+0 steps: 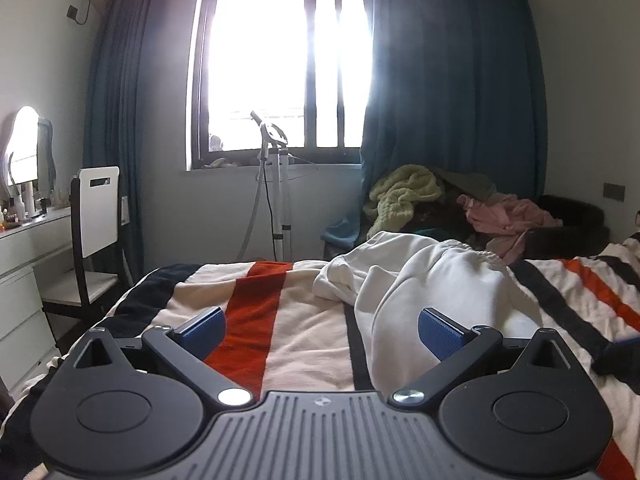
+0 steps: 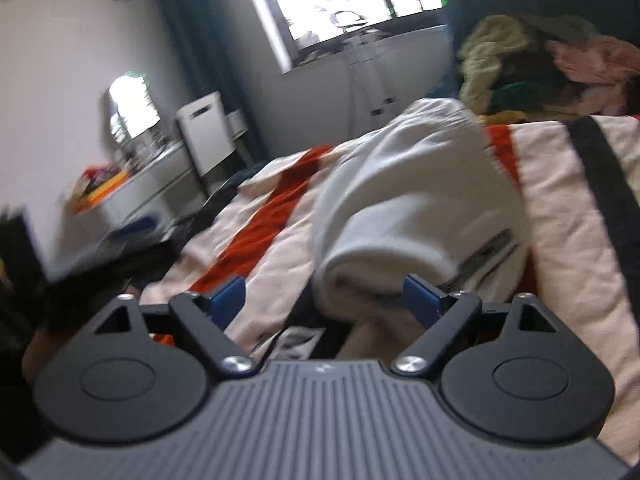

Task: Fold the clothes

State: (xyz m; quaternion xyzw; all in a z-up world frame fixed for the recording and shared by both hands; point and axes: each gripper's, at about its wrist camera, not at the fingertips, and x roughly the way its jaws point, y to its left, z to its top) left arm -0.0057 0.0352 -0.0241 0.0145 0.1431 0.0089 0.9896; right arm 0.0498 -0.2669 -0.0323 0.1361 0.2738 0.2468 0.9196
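On striped blanket, white garment (label print unreadable).

both wrist views face window

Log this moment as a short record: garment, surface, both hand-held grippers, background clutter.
garment: white garment, loosely folded, lying on the bed
surface: striped blanket in cream, red and black
left hand-held gripper: open, holding nothing, garment just ahead to its right
right hand-held gripper: open, garment's near edge between the fingers, pads not pressing it
clutter: clothes pile beyond the bed, under the blue curtain
picture quality: right wrist view blurred
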